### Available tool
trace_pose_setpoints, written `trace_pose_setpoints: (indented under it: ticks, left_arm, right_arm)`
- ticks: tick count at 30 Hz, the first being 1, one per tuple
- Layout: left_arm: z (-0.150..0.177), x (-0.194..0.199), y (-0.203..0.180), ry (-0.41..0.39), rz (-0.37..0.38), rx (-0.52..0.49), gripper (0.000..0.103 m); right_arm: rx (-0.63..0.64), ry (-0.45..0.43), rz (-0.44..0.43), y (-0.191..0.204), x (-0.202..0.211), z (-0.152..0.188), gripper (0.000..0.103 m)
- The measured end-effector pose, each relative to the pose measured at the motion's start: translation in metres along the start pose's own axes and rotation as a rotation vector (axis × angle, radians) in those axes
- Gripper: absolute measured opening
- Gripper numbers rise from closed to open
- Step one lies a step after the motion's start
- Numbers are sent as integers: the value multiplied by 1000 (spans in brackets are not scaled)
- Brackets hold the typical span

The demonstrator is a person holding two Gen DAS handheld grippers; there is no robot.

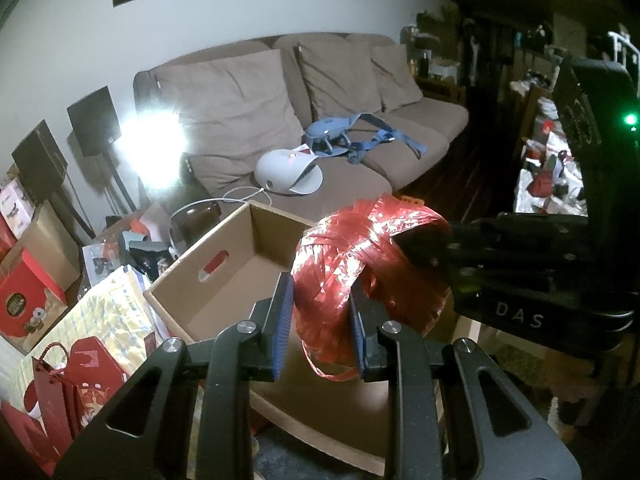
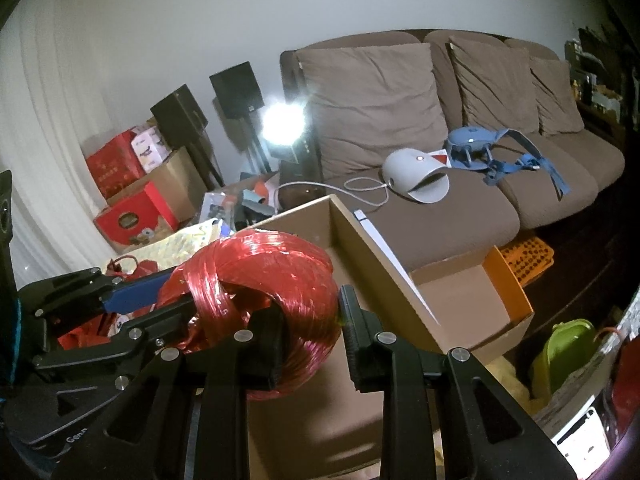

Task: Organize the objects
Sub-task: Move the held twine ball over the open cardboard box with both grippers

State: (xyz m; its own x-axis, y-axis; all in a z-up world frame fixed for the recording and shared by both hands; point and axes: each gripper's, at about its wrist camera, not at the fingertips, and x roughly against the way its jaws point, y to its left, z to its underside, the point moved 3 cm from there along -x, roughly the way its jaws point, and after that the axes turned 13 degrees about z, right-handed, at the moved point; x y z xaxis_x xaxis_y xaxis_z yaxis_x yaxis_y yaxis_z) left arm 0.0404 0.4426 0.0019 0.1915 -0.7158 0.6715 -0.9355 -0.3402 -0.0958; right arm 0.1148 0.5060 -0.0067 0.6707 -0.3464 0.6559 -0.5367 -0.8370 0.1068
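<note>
Two claws on one red twine roll [image 1: 368, 264]. Left claw [image 1: 322, 324] clamped on near side of coil; right claw [image 2: 310, 334] clamped on its own side, one finger thru centre hole. Roll held in air betw both, above near rim of open cardboard box [image 1: 240, 280]. Box lies just beyond & below roll, cavity looks empty, long axis running away twd sofa [image 1: 360, 184]. Both hands equally near; judged next: carry fwd, lower, release into box.

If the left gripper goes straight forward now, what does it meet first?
The left gripper already grips the red twine roll. Beyond it probably comes the open cardboard box, though depth is unclear.
</note>
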Motion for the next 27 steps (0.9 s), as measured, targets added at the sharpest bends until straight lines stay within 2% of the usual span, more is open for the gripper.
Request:
trace_pose_setpoints:
  ticks: [27]
  left_arm:
    - [5,-26,-4,24,31,44,23]
  right_arm:
    - [-15,41,33,-14,-8,9,25]
